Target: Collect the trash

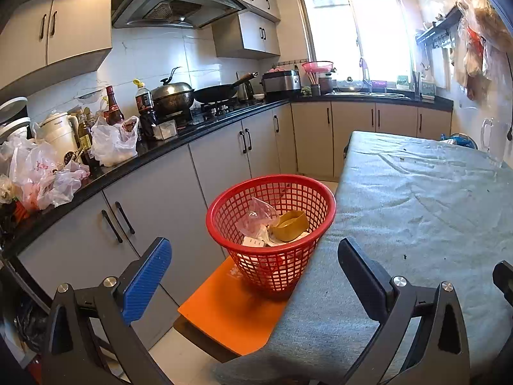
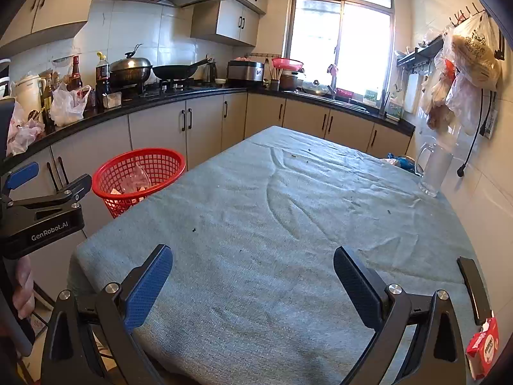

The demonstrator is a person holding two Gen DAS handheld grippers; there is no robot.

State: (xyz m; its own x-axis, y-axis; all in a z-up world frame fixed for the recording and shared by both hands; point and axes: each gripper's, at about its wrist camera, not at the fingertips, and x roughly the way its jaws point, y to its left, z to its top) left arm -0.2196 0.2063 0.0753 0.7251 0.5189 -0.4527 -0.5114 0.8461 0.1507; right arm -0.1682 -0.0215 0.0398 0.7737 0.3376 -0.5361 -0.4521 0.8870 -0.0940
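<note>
Your jaws stand wide and hold nothing on both sides. The red basket (image 1: 271, 224) sits on the orange stool (image 1: 231, 314) against the tabletop's (image 2: 288, 224) left edge, so trash drops in easily.

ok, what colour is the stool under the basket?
Orange. The stool shows best in the left wrist view, with the red basket standing on it.

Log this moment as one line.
left gripper open, empty | right gripper open, empty | red basket holds trash | red carton on table
</note>
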